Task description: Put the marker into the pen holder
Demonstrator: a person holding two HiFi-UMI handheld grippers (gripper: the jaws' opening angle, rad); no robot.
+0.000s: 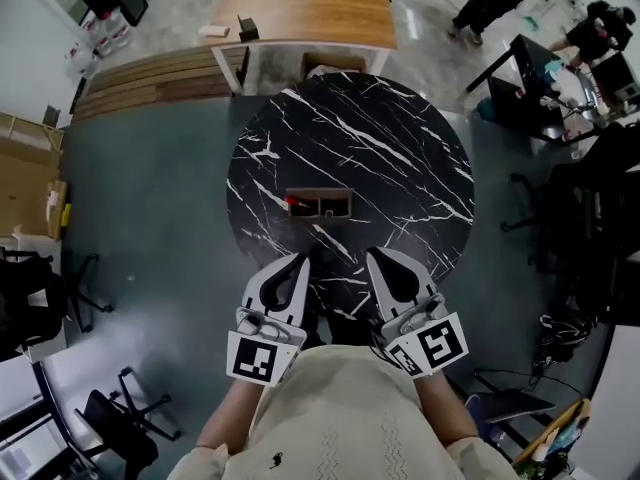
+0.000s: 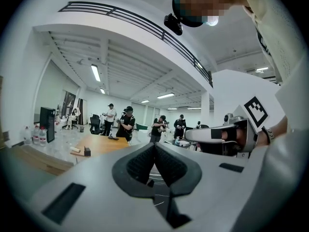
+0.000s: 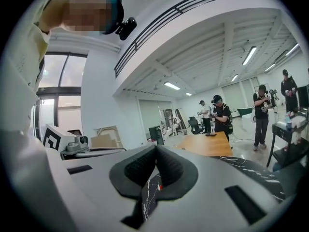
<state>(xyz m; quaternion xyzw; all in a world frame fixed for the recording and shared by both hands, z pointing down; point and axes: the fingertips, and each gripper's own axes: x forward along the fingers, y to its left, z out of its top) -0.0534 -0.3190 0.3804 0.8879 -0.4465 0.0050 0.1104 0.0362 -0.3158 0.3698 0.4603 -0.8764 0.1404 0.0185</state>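
Your left gripper (image 1: 302,259) and right gripper (image 1: 373,255) are at table (image 1: 420,158) near edge, jaws pressed together, holding nothing. Red marker (image 1: 291,203) is at left end of pen holder (image 1: 320,205), ahead near table centre. Whether it is inside or beside is unclear, and its axis is too small to read. Your left gripper looks nearer.

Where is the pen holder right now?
Head view: the pen holder sits near the middle of the black marble table, just ahead of the left gripper and right gripper.
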